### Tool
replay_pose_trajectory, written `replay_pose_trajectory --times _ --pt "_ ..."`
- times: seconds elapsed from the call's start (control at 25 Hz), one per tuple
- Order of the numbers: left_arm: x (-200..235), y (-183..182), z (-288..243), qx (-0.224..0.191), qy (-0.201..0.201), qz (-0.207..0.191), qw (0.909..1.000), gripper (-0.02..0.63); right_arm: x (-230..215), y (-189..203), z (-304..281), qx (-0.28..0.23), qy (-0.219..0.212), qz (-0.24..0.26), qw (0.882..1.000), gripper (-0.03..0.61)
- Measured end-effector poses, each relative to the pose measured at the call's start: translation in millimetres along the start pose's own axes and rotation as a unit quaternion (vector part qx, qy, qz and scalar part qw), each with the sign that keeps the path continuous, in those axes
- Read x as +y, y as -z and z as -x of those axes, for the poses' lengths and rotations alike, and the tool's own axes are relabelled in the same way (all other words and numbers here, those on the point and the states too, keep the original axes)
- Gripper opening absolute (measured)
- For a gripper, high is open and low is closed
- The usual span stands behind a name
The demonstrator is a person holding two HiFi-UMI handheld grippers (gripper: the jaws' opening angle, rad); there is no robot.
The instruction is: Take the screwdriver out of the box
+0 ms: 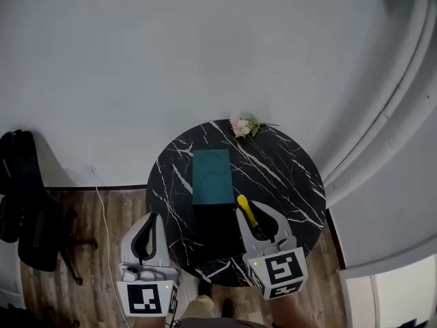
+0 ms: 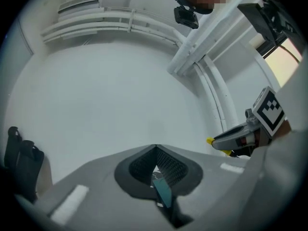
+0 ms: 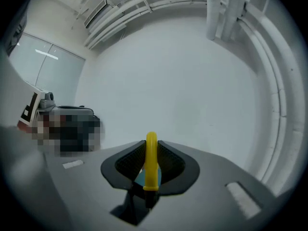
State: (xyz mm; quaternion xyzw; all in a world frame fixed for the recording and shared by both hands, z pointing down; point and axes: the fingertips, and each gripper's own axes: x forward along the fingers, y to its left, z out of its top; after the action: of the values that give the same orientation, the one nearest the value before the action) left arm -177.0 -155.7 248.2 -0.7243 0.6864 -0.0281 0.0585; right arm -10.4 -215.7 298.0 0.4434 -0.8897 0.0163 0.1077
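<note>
The screwdriver's yellow handle (image 1: 244,209) pokes forward out of my right gripper (image 1: 250,210), which is shut on it above the near right of the round black marble table (image 1: 287,162). In the right gripper view the handle (image 3: 151,162) stands upright between the dark pads, lifted against the white wall. The teal box (image 1: 212,176) lies in the table's middle, with a dark part (image 1: 215,227) nearer me. My left gripper (image 1: 151,219) hovers by the table's near left edge, jaws together and empty (image 2: 155,148). The left gripper view also shows the right gripper (image 2: 240,136).
A small pink flower bunch (image 1: 242,124) lies at the table's far edge. A black chair (image 1: 24,203) stands left on the wooden floor, with a white cable (image 1: 102,217) trailing beside it. A white wall rises behind the table.
</note>
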Motion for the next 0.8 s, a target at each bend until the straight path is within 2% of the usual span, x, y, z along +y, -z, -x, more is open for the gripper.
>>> replay_pose_trajectory --times 0.44,0.64,0.8 --pt "-32 -29 -58 -0.05 0.078 -0.002 0.9957 0.0 -58 -43 4 -0.035 0.085 0.014 0.996 0.1" --pt "-41 -31 -78 -0.054 0.107 0.002 0.9928 0.0 -72 -37 5 -0.023 0.113 0.012 0.993 0.1" --pt "-49 -23 -90 -0.044 0.116 0.003 0.9923 0.0 -81 -21 3 -0.005 0.118 0.008 0.993 0.098"
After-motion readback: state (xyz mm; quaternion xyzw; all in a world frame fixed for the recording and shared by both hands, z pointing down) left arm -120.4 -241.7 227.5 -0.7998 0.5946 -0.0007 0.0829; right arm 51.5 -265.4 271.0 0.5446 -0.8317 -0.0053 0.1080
